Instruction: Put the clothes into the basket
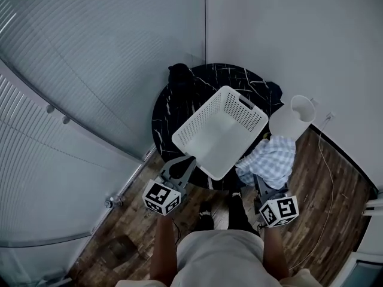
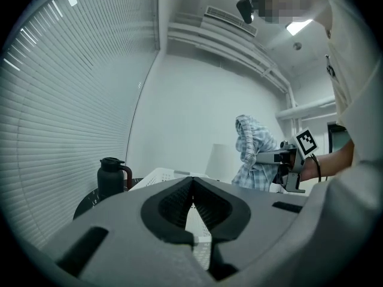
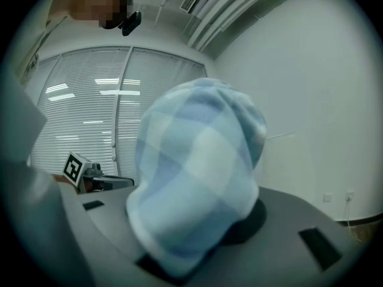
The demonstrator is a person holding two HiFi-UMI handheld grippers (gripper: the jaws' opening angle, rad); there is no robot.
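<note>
Checked garment (image 1: 268, 158), clamped in the right gripper (image 1: 261, 184), hangs just right of the white basket (image 1: 251, 118), its near rim gripped by the left gripper (image 1: 183, 163).

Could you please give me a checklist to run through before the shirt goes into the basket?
1. Right gripper holding the plaid shirt: ok. Its jaws are shut on bunched cloth.
2. Left gripper holding the basket: ok. Its jaws are closed on the rim.
3. Room in the basket: ok. It is empty.
4. Shirt above the opening: not ok. It hangs outside, beside the basket's right edge.
5. Basket resting on the table: cannot tell. It sits tilted.
6. Black jug out of the way: ok. It stands apart at the table's far edge.
</note>
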